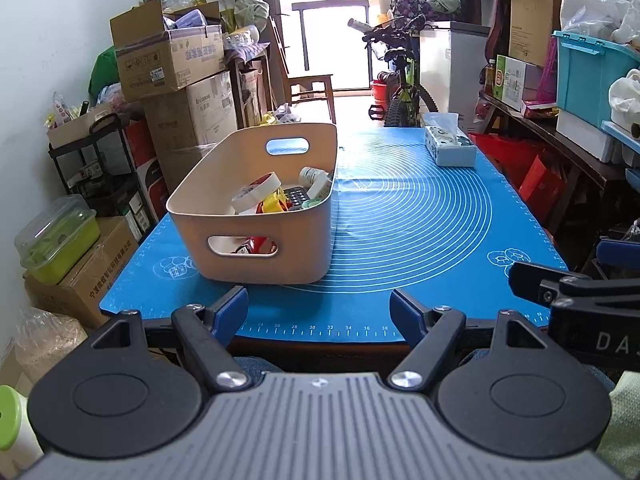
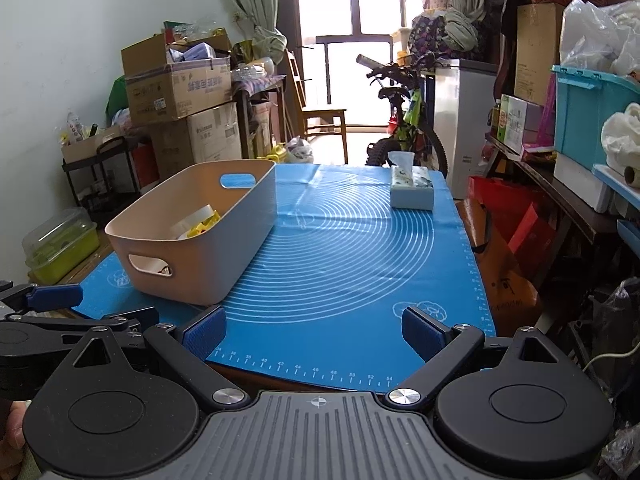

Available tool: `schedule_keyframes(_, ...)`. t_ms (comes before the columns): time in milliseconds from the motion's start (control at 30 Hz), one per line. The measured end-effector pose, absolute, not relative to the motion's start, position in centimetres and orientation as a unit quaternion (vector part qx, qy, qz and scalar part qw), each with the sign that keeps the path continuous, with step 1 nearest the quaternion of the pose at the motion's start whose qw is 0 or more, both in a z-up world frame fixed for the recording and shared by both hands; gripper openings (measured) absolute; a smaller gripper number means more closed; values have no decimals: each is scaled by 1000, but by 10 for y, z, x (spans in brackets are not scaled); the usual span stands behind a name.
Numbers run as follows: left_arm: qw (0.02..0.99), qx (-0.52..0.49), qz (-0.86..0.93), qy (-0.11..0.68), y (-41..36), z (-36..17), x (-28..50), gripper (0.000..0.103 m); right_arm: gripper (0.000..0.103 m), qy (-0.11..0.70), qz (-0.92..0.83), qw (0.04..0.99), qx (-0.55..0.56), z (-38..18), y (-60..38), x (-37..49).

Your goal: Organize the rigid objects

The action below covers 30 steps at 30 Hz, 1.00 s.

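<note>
Left wrist: left gripper (image 1: 319, 307) fingers wide apart, empty; right gripper (image 2: 314, 330) likewise.

A cluttered room of a home, used for storage, is shown. A desk (image 1: 520, 216) covered by a blue baking mat (image 1: 420, 216) is taken as the landmark. To its left, cardboard boxes (image 1: 168, 60) are stacked against the wall. Beyond its far end, a bicycle (image 1: 400, 92) and a wooden chair (image 1: 308, 84) are seen before a bright balcony door (image 1: 328, 28) hung with curtains. To its right, a shelf (image 1: 552, 132) is loaded with a turquoise plastic bin (image 1: 588, 76) and bags.
</note>
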<state>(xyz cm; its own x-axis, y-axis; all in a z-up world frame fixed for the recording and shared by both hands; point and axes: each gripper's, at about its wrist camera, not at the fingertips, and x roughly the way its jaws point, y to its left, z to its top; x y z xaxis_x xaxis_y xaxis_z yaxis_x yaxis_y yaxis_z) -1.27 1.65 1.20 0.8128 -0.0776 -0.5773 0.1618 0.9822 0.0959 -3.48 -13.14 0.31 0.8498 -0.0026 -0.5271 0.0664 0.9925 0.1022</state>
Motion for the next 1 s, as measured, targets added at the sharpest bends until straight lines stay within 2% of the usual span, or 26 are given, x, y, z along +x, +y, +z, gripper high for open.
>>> schedule_keyframes(1000, 947, 77, -65, 304, 14, 10, -12, 78, 95, 270, -24, 961, 46, 2, -122, -37)
